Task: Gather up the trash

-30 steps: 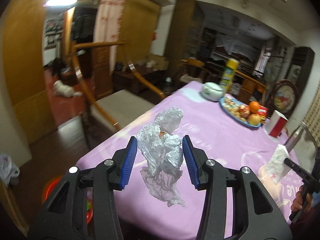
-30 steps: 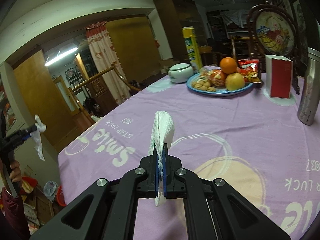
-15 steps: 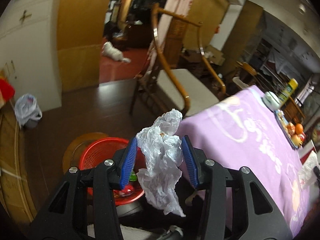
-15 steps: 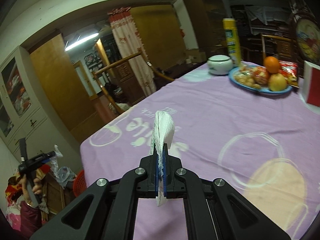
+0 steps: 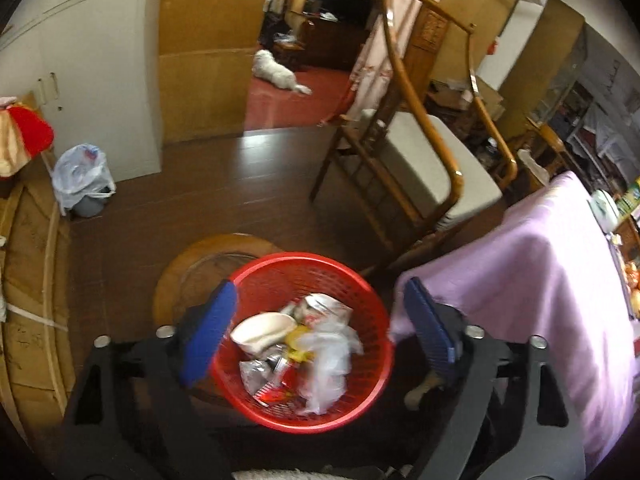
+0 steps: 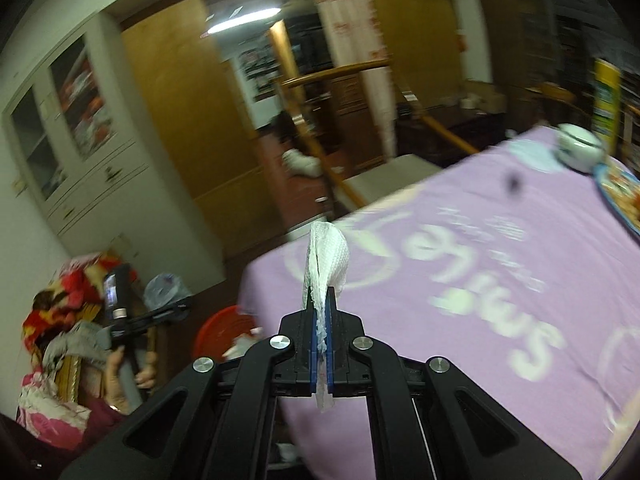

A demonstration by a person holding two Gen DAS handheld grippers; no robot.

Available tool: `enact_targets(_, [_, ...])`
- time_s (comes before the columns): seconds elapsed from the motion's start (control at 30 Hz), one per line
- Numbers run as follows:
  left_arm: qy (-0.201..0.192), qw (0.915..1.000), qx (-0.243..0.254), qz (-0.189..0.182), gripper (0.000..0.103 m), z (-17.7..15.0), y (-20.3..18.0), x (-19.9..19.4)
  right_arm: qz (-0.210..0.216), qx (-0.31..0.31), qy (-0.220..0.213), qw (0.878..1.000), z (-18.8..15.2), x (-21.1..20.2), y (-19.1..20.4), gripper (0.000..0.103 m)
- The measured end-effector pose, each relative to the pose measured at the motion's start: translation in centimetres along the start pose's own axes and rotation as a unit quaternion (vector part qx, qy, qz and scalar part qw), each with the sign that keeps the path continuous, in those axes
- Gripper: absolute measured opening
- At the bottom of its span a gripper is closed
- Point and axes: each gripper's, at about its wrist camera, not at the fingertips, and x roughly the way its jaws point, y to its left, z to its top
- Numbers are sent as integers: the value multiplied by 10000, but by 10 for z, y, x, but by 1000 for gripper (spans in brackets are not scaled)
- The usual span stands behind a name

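Note:
My left gripper [image 5: 316, 328] hangs over the red mesh trash basket [image 5: 360, 284], its jaws opening wide with nothing between the blue pads. The crumpled white plastic wrapper [image 5: 328, 364] lies inside the basket among other trash. In the right wrist view, my right gripper [image 6: 320, 312] is shut on a folded white paper napkin [image 6: 326, 256], held above the corner of the purple tablecloth [image 6: 480, 280]. The red basket [image 6: 224, 328] shows low left of that table, with the left gripper [image 6: 160, 312] held in a hand above it.
A wooden chair [image 5: 420, 168] with a pale cushion stands beside the table [image 5: 540, 280]. A small bin lined with a white bag [image 5: 82, 178] sits by the cupboard. A white dog [image 5: 276, 72] lies in the doorway. A fruit plate [image 6: 620, 200] and bowl [image 6: 580, 152] stand on the table.
The left gripper swung from the table down over the red basket, opened, and the plastic wrapper dropped in. The right gripper moved left toward the table's corner, still holding the napkin.

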Motion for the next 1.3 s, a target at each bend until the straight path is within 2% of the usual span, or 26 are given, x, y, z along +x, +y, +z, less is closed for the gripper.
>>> enact_targets(0.2, [-465,9946,-321,872,85,7,33,-10,686,-507,510,9950,14,64,78,4])
enact_targets(0.37, [-597,9886,-825,1110,88,12,63,-11,1031,-839,1104,9850,11,129,130,4])
enact_targets(0.53, [-590,9835,-921,1441,88,12,73,-3,1186,-1009,1751,9722,-6,191,165,4])
enact_targets(0.87, [-291,9855,-987,1348,90,5,77,18,1139,-1017,2526,9554,-41,264,178,6])
enact_targets(1.3, [-54,9881,-688,1373,89,0,64,35,1082,-985,2802,9487,-58,285,164,6])
